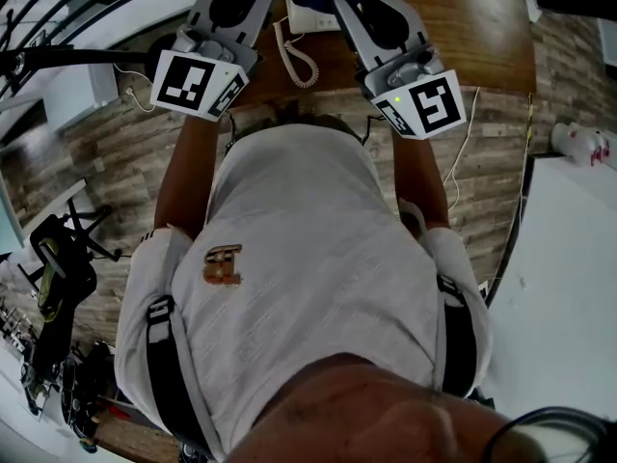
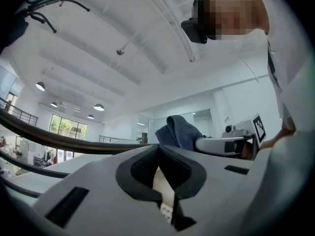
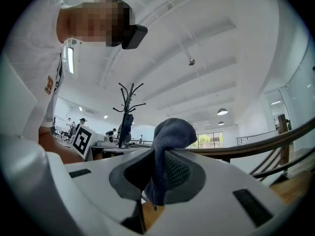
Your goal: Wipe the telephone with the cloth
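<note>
- Bright, even indoor light: round ceiling lamps [image 2: 99, 107] glow in the left gripper view, a strip light [image 3: 70, 59] in the right gripper view.
- Daylight enters through far windows [image 2: 68, 128].
- The cloth [image 3: 170, 132] looks dark against the white ceiling [image 3: 221, 43].
- Fisheye bending and black corners frame both gripper views.
- The head view's near bottom edge is blurred.

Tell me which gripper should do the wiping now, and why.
Right. The right gripper has its fingers shut on the blue cloth, close by the telephone. The left gripper is shut with nothing in it, so it would need the cloth first.
</note>
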A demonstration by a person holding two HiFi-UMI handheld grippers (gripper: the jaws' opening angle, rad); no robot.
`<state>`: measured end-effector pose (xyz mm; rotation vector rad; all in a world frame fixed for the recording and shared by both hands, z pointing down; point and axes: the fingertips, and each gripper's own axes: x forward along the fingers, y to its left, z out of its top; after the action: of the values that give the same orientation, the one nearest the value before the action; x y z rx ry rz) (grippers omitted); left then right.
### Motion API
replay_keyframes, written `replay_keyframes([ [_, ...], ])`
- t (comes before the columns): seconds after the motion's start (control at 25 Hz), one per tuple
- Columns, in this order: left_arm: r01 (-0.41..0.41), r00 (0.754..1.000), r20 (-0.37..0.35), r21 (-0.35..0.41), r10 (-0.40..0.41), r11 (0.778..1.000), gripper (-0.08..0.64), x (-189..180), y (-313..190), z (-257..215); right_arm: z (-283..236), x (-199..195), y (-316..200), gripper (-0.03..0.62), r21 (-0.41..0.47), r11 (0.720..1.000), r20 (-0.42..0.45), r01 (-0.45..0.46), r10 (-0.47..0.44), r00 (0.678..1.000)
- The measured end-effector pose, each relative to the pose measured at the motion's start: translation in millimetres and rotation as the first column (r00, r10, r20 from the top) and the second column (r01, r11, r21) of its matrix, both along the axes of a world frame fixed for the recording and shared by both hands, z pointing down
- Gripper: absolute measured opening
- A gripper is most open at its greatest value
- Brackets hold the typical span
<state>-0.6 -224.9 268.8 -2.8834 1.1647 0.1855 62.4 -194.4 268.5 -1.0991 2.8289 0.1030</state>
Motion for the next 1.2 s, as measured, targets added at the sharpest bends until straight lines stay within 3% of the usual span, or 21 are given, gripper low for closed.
replay_keyframes([
  [1.2, -0.026, 0.999, -0.029, -0.006, 0.026, 1.000, 0.018, -11.9, 1.1, -0.6, 5.3, -11.5, 2.1, 0.060, -0.001, 0.999, -0.005, -0.036, 0.036, 0.999],
])
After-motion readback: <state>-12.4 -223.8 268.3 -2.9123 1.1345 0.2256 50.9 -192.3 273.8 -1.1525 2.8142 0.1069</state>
